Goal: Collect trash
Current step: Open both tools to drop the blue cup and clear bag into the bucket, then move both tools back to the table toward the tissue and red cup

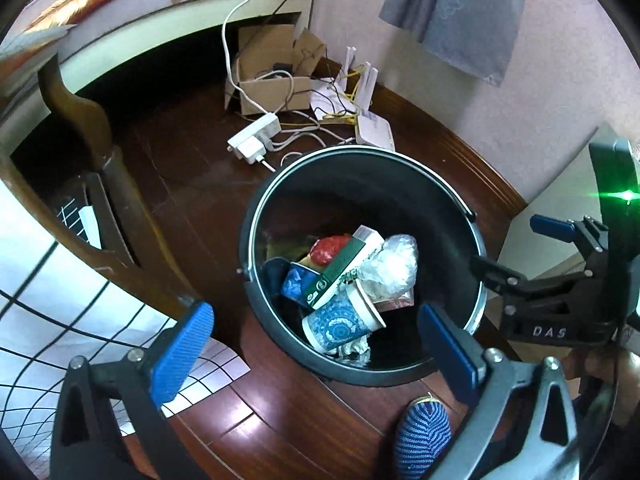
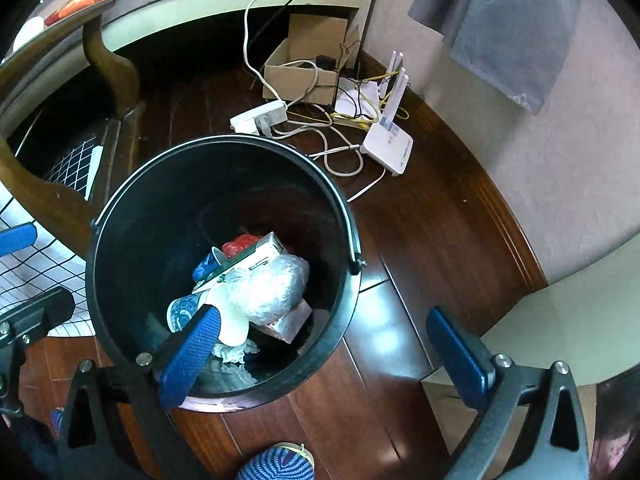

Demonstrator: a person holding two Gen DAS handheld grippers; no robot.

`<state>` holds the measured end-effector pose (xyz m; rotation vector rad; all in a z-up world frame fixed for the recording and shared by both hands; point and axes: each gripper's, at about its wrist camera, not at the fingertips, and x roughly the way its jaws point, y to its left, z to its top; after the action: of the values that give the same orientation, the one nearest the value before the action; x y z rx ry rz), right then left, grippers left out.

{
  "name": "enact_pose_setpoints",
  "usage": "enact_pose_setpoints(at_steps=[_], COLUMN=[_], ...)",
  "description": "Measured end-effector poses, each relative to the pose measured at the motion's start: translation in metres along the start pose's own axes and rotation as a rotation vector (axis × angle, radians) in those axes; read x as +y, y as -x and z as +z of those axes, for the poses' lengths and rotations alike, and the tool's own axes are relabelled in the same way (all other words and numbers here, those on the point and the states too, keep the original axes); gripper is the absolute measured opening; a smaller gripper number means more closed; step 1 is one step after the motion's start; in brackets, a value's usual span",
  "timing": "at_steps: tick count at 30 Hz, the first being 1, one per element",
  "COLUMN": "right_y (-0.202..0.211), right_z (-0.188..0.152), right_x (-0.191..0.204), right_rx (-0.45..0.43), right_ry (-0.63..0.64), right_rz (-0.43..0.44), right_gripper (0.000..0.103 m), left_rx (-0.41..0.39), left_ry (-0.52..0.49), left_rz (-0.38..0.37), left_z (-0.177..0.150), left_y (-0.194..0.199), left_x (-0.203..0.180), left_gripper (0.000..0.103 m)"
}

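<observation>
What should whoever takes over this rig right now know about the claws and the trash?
Left claw: open, empty, above the bin.
Right claw: open, empty, beside it.
Black bin on the wood floor holds a blue paper cup, green-and-white box, crumpled plastic bag, red wrapper and tissue.
Done: that trash is in the bin.
Left: no loose trash shows on the floor; check elsewhere. Leave the router and cables.

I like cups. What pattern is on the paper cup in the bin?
Blue with white swirly patterns on the paper cup, clearest in the left wrist view.
</observation>
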<state>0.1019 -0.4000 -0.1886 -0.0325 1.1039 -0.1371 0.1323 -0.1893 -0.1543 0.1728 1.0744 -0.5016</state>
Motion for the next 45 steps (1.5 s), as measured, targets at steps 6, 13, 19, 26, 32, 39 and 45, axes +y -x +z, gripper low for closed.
enact_pose_setpoints(at_steps=[6, 13, 19, 26, 32, 39, 45], right_y=[0.002, 0.012, 0.028, 0.05, 0.078, 0.117, 0.16], right_z=[-0.001, -0.001, -0.003, -0.006, -0.005, 0.007, 0.022], right_x=[0.003, 0.006, 0.006, 0.008, 0.022, 0.045, 0.071], right_rx=[0.001, -0.02, -0.049, -0.09, -0.167, -0.288, -0.463], right_ry=[0.009, 0.008, 0.008, 0.017, 0.049, 0.078, 0.105], right_rz=[0.006, 0.008, 0.007, 0.006, 0.033, 0.089, 0.139], right_gripper=[0.103, 0.103, 0.103, 0.103, 0.103, 0.103, 0.103], left_rx=[-0.013, -0.027, -0.06, -0.083, -0.13, -0.211, -0.287], left_ry=[-0.002, 0.01, 0.021, 0.051, 0.09, 0.083, 0.114], left_rz=[0.007, 0.007, 0.016, 0.036, 0.057, 0.083, 0.127], left_z=[0.001, -0.002, -0.005, -0.014, -0.021, -0.024, -0.028], left_y=[0.004, 0.014, 0.029, 0.047, 0.079, 0.131, 0.179], left_x=[0.0, 0.002, 0.003, 0.014, 0.026, 0.039, 0.069], left_gripper=[0.103, 0.103, 0.103, 0.103, 0.103, 0.103, 0.103])
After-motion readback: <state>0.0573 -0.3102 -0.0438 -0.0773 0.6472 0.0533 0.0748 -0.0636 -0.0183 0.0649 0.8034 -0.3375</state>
